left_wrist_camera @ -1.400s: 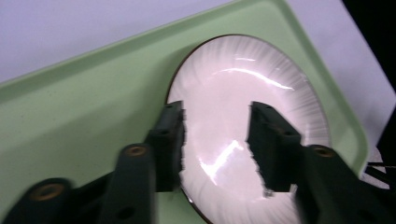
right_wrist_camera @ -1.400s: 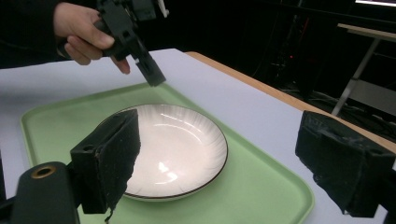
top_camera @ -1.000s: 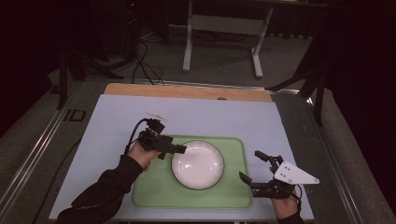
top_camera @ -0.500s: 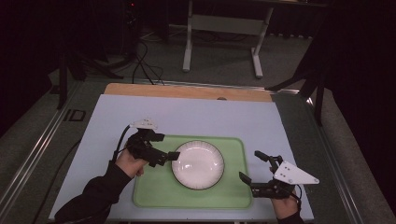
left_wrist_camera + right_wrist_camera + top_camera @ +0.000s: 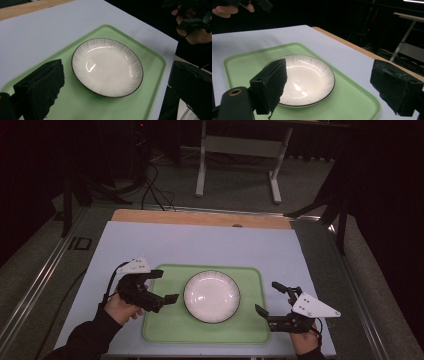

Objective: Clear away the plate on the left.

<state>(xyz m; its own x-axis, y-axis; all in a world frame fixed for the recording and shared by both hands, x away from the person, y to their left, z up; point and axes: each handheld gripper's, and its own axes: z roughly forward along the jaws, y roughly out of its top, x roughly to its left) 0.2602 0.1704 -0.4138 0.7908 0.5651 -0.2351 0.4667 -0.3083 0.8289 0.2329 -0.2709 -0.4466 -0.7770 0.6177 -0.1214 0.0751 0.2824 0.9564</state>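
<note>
You had the round white ceramic plate with the thin dark rim (image 5: 212, 296) lying flat in the middle of the pale green plastic tray (image 5: 165, 330), and the tray sat square near the front edge of the light blue-grey surface (image 5: 200, 245), with its long side along that edge. That put the plate within easy reach of both hands.

Your left gripper (image 5: 161, 287) hung over the left edge of the tray, just beside the plate but apart from it. Its fingers (image 5: 41, 87) had just been opening and stood spread wide, with nothing between them. In the left gripper view they framed the plate from a little above, so the plate was free and lay under its own weight. My judgement is that the plate had been set down there and let go, since it rested level and centred with no tilt.

Your right gripper (image 5: 270, 300) waited at the right edge of the tray, near the front right corner, low over the surface. Its fingers (image 5: 270, 83) were also wide apart and empty, pointed toward the plate without touching it. Held that way, the right hand looked ready to steady the tray or take the plate's near rim, though which one I could not tell.
</note>
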